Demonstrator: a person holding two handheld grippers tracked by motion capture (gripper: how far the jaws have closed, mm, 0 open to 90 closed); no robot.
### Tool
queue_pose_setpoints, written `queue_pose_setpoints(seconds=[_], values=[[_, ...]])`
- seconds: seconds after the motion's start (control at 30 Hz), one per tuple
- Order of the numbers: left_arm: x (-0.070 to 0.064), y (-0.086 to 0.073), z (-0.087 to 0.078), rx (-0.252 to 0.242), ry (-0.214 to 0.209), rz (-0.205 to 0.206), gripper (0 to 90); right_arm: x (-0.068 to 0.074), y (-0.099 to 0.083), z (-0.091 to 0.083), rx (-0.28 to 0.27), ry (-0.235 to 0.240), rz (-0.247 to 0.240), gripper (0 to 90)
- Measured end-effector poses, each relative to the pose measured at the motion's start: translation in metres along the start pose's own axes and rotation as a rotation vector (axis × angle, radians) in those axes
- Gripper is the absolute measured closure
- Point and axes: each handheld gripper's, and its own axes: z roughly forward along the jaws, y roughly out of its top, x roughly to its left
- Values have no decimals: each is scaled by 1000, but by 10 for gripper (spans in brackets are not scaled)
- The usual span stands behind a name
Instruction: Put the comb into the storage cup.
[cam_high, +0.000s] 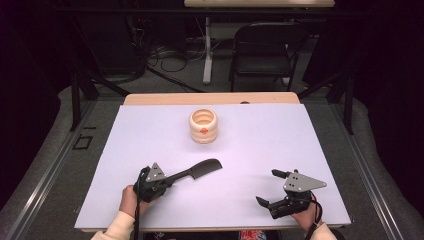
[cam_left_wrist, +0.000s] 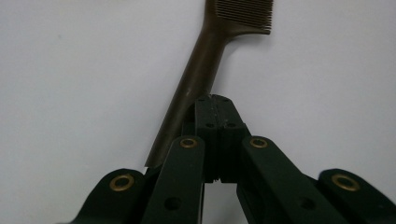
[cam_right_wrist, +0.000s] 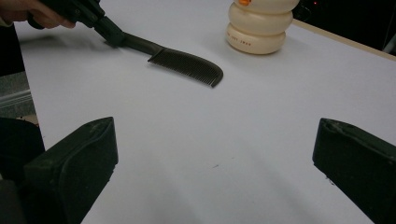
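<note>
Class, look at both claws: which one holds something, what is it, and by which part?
The left claw is shut on the dark comb, gripping its handle. The right claw is open and holds nothing.

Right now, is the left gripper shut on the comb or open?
Shut on it: the left gripper has its jaws pressed together on the comb handle, and the high view shows the comb sticking out from it.

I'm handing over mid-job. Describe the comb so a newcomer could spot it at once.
Start from the white table and look at its near left part, in front of the cream ribbed cup. There the left claw is shut on the handle of the comb, which points up and right toward the cup. It is the one dark, flat, fine-toothed thing with a long handle.
</note>
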Motion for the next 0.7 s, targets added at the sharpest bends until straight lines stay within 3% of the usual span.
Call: queue_pose_setpoints(seconds=[0.7], values=[[9, 10, 6, 21, 42, 21, 899, 0, 0, 0, 5, 1, 2, 0]])
